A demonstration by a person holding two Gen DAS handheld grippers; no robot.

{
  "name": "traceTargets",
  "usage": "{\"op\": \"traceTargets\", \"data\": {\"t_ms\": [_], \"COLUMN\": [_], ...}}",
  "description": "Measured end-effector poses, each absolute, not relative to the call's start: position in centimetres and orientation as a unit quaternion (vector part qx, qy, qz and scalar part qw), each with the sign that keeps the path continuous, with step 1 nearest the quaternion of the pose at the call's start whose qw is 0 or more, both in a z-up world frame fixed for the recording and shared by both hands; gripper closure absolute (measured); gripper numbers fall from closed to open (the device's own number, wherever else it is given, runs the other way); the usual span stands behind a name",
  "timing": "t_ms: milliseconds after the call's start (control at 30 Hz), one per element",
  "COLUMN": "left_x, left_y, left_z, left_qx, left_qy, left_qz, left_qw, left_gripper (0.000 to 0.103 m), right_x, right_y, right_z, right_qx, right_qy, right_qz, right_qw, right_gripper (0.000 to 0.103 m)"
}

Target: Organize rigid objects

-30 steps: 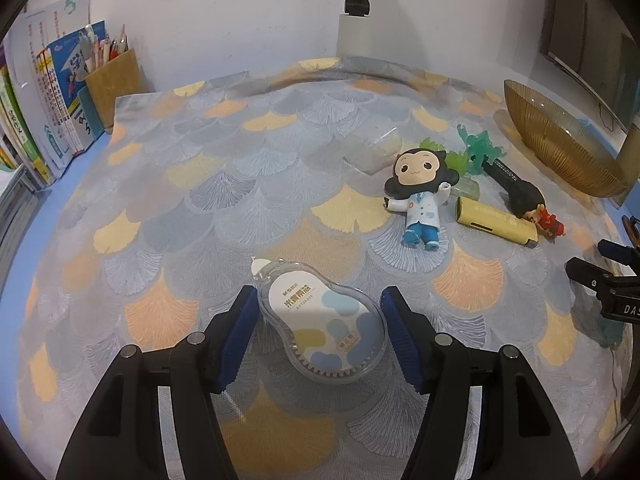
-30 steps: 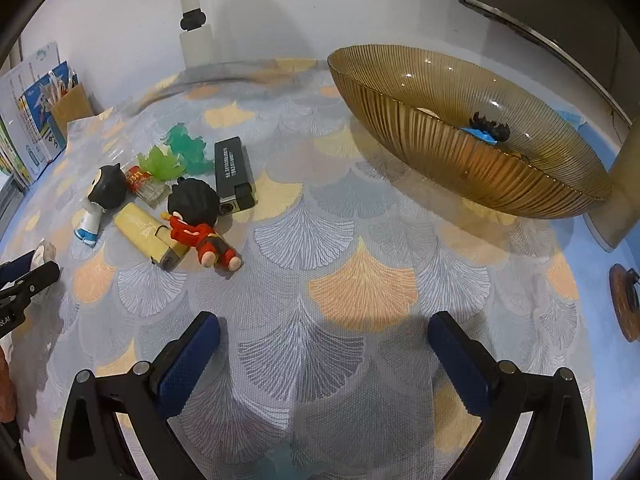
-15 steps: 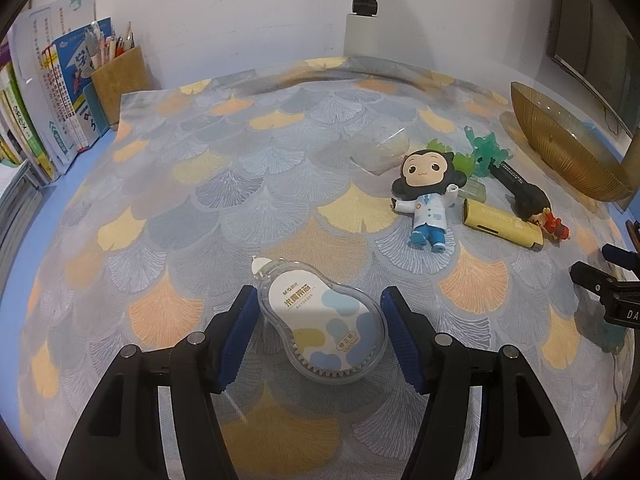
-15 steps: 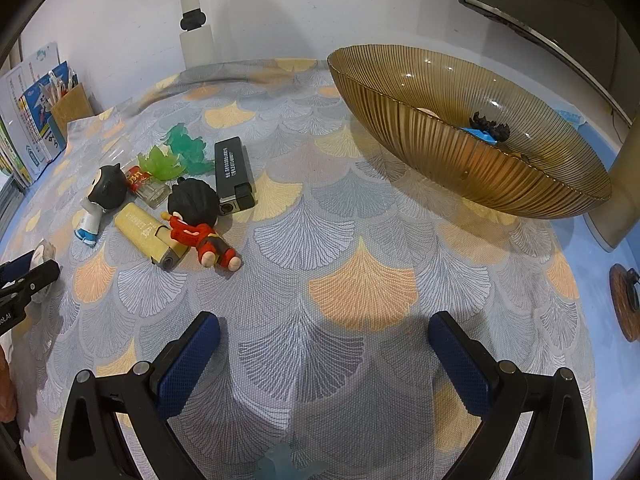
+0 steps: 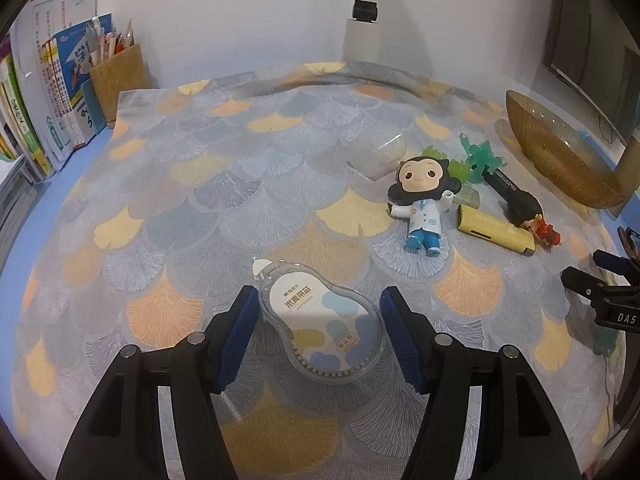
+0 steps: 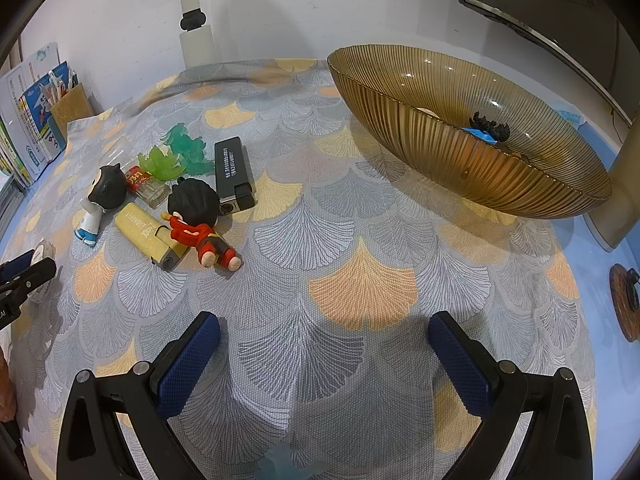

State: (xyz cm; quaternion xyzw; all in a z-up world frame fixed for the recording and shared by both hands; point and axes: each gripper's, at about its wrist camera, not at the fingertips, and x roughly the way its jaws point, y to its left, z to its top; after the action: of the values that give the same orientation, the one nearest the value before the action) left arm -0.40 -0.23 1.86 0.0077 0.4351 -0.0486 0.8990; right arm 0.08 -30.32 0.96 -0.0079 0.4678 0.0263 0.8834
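My left gripper [image 5: 318,304] is shut on a clear correction tape dispenser [image 5: 324,324] with a white and blue label, held flat just over the patterned cloth. The right gripper [image 6: 324,340] stands open over bare cloth with nothing between its fingers. A cluster of small items lies on the cloth: a monkey figure in a white coat [image 5: 424,196], a yellow stick [image 5: 494,232], a red-clothed figure [image 6: 196,220], a black box [image 6: 232,172], green translucent toys [image 6: 184,144] and a small bottle [image 6: 146,186]. An amber ribbed bowl [image 6: 460,160] holds a black and blue item [image 6: 490,130].
Books and a pen holder [image 5: 116,76] stand at the back left edge. A monitor [image 6: 552,12] hangs behind the bowl. A clear plastic piece [image 5: 380,156] lies near the monkey figure. A pale blue toy [image 6: 288,464] shows under the right gripper. A round coaster [image 6: 626,300] lies at far right.
In the left wrist view the toys and bowl drift slightly in the picture while the tape dispenser stays fixed between the pads. The right wrist view is unchanged.
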Motion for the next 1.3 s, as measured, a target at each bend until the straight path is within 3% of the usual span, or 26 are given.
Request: {"op": "traceTargets", "data": {"t_ms": [467,533,700,1033,1100,1133,1167,1300], "left_x": [-0.3,-0.4,-1.8,-0.7,-0.2,-0.2,-0.1,-0.1], "left_y": [-0.7,-0.8,0.6,1.9,1.0,0.6,0.3,1.2], "left_z": [1.7,1.7,1.6,2.4,2.3,2.3,2.3,2.3], "left_qx": [0.019,0.028,0.059,-0.068,-0.047,-0.032,-0.023,-0.039], "left_qy": [0.440,0.447,0.456,0.474,0.469,0.465,0.463,0.458], "left_qz": [-0.063,-0.087,-0.110,-0.120,-0.092,-0.084,-0.079,-0.084], "left_qw": [0.896,0.890,0.881,0.870,0.877,0.881,0.883,0.884], "left_gripper": [0.042,0.033,0.024,0.024,0.033,0.050,0.059,0.058], "right_x": [0.1,0.1,0.1,0.1,0.1,0.1,0.1,-0.3], "right_y": [-30.3,-30.3,-30.3,-30.3,-30.3,-30.3,-30.3,-30.2], "right_z": [1.0,1.0,0.9,0.9,0.9,0.9,0.9,1.3], "right_qx": [-0.008,-0.008,-0.008,-0.008,-0.008,-0.008,-0.008,-0.008], "right_qy": [0.468,0.468,0.468,0.469,0.469,0.469,0.469,0.513], "right_qz": [0.026,0.026,0.026,0.026,0.026,0.025,0.025,0.027], "right_qw": [0.883,0.883,0.883,0.883,0.883,0.883,0.883,0.858], "right_gripper": [0.000,0.000,0.000,0.000,0.000,0.000,0.000,0.000]}}
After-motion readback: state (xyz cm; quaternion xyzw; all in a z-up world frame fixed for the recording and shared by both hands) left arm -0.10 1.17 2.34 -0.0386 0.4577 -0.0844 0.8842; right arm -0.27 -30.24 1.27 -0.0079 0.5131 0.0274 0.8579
